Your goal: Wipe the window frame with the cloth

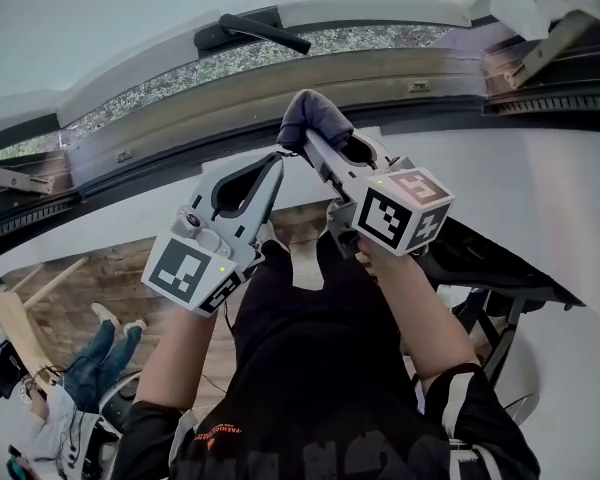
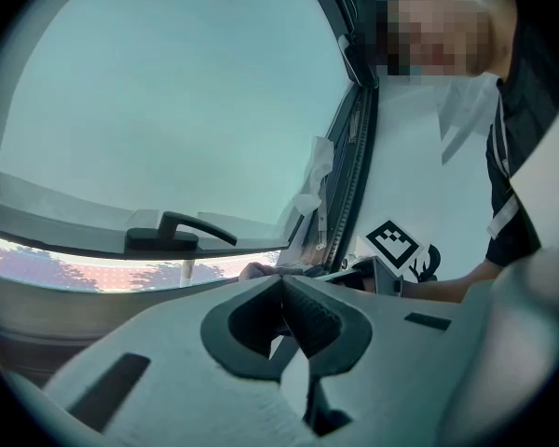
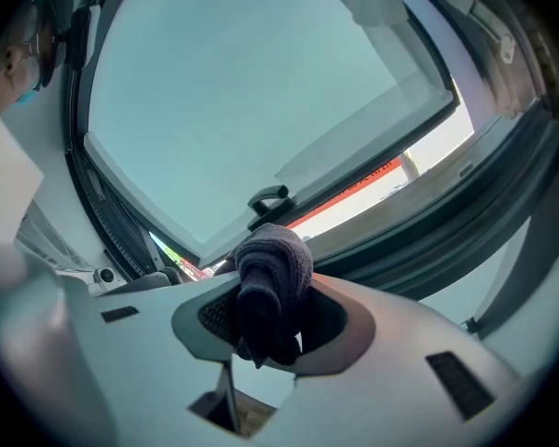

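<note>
The window frame [image 1: 280, 83] runs as a beige band across the top of the head view, under the open sash with its black handle [image 1: 265, 30]. A dark grey cloth [image 1: 315, 118] is bunched at the tip of my right gripper [image 1: 310, 140], which is shut on it. The cloth sits at the frame's lower edge; I cannot tell if it touches. In the right gripper view the cloth [image 3: 273, 268] fills the jaws, with the frame [image 3: 447, 212] behind. My left gripper [image 1: 276, 160] is just left of the cloth, shut and empty, its tips [image 2: 281, 282] meeting.
White wall [image 1: 540, 198] lies below the frame. A seated person's jeans [image 1: 100, 358] and wooden boards [image 1: 20, 318] are on the floor at lower left. A black stand [image 1: 500, 308] is at lower right. The sash hinge arm [image 1: 540, 43] juts out at upper right.
</note>
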{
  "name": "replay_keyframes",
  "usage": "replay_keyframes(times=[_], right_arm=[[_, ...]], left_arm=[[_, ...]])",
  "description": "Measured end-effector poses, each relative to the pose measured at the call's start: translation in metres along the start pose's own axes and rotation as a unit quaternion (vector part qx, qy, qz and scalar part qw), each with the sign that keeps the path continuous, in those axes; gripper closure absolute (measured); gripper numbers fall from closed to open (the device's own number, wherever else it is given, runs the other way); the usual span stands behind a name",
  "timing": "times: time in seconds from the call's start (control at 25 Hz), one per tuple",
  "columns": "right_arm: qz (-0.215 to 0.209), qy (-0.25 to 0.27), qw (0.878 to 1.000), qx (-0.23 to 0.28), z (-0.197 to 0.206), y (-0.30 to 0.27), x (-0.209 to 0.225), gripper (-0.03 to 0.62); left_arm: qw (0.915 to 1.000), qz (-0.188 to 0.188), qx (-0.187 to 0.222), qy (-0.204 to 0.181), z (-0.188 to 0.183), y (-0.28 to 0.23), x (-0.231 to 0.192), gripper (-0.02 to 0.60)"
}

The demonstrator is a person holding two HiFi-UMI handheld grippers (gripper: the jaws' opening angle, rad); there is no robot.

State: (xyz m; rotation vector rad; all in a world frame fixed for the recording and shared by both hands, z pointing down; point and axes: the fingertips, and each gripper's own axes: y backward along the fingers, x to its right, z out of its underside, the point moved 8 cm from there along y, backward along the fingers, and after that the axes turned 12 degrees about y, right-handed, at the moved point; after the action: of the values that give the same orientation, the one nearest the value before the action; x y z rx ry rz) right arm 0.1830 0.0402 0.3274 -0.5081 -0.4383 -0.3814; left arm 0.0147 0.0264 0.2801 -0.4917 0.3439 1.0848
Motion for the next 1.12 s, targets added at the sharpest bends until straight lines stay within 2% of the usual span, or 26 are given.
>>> replay_keyframes(times=[1.12], right_arm=[[0.085, -0.025, 0.995, 0.056, -0.023, 0.088, 0.098, 0.476]], left_arm=[[0.9979, 0.056, -0.030, -0.013, 0.015, -0.084, 0.054, 0.561]])
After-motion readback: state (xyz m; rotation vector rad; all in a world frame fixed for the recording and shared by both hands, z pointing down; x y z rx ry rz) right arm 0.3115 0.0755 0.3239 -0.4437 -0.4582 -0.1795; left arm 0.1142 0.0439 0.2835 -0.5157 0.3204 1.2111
